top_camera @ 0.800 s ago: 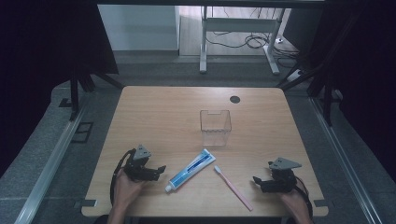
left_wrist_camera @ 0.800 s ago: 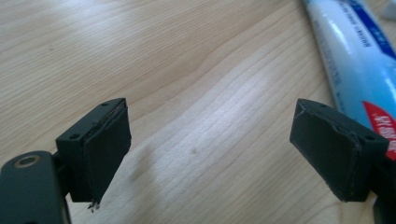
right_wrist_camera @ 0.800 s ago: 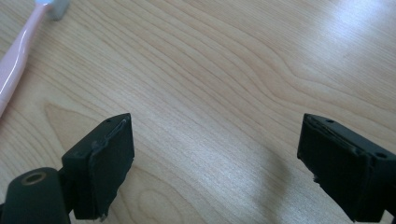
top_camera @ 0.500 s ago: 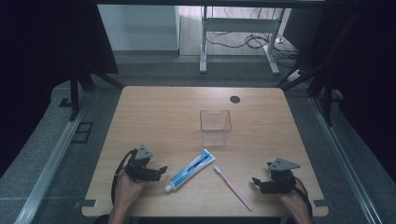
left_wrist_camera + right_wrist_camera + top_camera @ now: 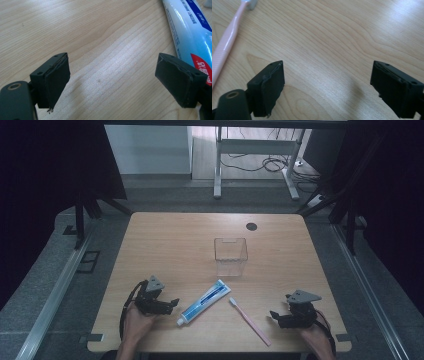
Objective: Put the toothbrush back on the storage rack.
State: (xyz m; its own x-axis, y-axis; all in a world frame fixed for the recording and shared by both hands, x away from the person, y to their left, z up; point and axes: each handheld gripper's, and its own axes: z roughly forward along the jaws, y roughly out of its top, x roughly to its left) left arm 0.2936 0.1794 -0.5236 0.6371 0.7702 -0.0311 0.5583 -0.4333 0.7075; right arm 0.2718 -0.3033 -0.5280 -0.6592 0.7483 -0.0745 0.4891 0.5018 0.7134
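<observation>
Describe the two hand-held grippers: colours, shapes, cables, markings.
Both the left gripper and the right gripper are black, each topped by a grey three-cornered plate, with a dark cable looping back by the hand. Their own views show two blocky black jaws with flat pads and small screw holes. No sleeves are visible.

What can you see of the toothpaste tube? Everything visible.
The toothpaste tube lies flat on the wooden table, diagonal: white cap toward the near-left, flat crimped end toward the clear container. Glossy white and blue body with print, plus a red patch with characters seen in the left gripper view. It looks full and uncrushed. It rests between the left gripper and the pink toothbrush; nothing grips it.
</observation>
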